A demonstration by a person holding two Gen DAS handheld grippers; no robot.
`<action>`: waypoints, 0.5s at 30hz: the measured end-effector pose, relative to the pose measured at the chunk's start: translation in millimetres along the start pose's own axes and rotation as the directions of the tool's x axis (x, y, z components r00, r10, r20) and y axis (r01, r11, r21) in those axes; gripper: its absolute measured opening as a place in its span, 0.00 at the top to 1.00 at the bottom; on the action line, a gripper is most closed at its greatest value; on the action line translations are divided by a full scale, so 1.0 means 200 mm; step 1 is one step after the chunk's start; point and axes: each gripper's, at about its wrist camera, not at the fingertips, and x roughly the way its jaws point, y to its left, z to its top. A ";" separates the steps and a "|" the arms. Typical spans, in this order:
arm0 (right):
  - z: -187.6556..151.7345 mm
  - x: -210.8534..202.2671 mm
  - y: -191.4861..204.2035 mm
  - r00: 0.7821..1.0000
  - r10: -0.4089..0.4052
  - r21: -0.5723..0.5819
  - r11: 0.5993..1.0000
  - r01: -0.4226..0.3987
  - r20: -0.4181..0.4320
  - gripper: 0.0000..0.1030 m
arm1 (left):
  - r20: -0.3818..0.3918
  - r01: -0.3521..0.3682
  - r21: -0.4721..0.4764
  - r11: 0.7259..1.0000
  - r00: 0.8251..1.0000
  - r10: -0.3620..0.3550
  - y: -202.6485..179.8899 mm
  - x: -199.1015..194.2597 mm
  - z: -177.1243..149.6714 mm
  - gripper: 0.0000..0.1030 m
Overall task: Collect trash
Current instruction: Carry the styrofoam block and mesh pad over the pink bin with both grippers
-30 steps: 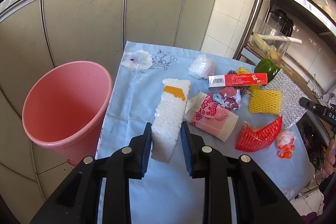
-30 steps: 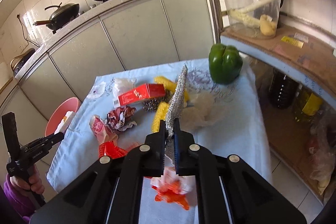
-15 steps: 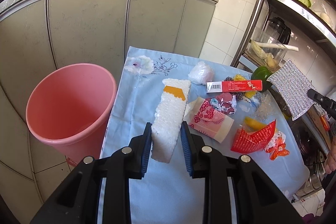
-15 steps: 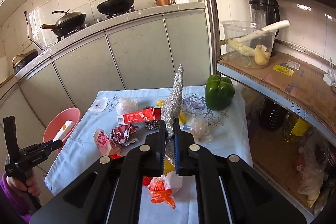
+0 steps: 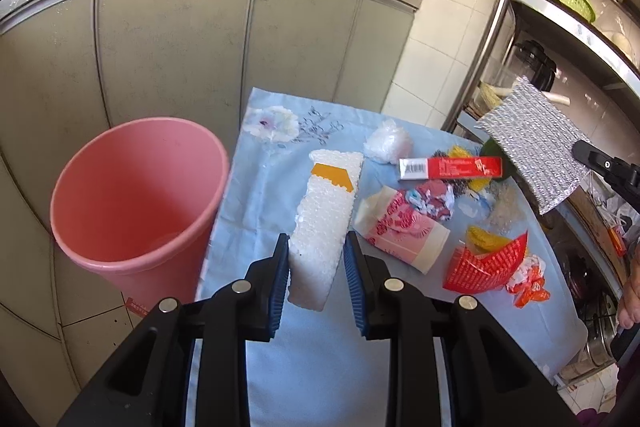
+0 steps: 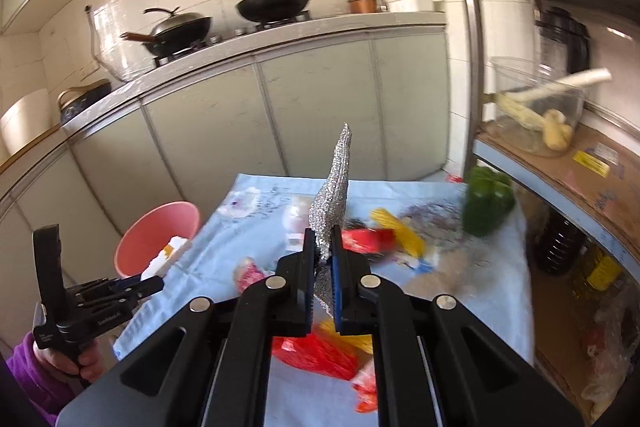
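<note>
My left gripper (image 5: 316,243) is shut on a white foam block (image 5: 320,227) with a yellow tape patch, held over the left part of the blue cloth beside the pink bucket (image 5: 136,195). In the right wrist view the foam block (image 6: 170,254) sits at the bucket's (image 6: 156,239) edge. My right gripper (image 6: 323,231) is shut on a silver foil bubble sheet (image 6: 334,195), lifted clear above the table. In the left wrist view that silver sheet (image 5: 532,143) hangs in the air at the right.
On the blue cloth (image 5: 280,355) lie a red box (image 5: 452,167), a pink paper carton (image 5: 400,231), a red mesh net (image 5: 486,263), a white plastic wad (image 5: 386,145) and wrappers. A green pepper (image 6: 486,203) stands far right. Cabinets stand behind, shelves to the right.
My right gripper has risen with the silver sheet, lifting it off the table and uncovering the litter beneath. The left gripper and its foam block have hardly moved.
</note>
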 end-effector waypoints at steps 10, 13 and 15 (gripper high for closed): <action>0.19 0.34 0.51 0.962 0.267 -0.100 0.957 -0.273 -0.062 0.93 | 0.089 -0.151 -0.103 0.983 0.983 0.160 0.33 -0.13 0.13 0.74; 0.21 0.49 0.69 0.936 0.333 -0.113 0.932 -0.345 -0.118 0.93 | 0.079 -0.199 -0.143 0.970 0.974 0.211 0.45 -0.12 0.15 0.74; 0.20 0.59 0.80 0.919 0.361 -0.115 0.918 -0.380 -0.159 0.93 | 0.061 -0.222 -0.171 0.960 0.970 0.235 0.52 -0.10 0.15 0.74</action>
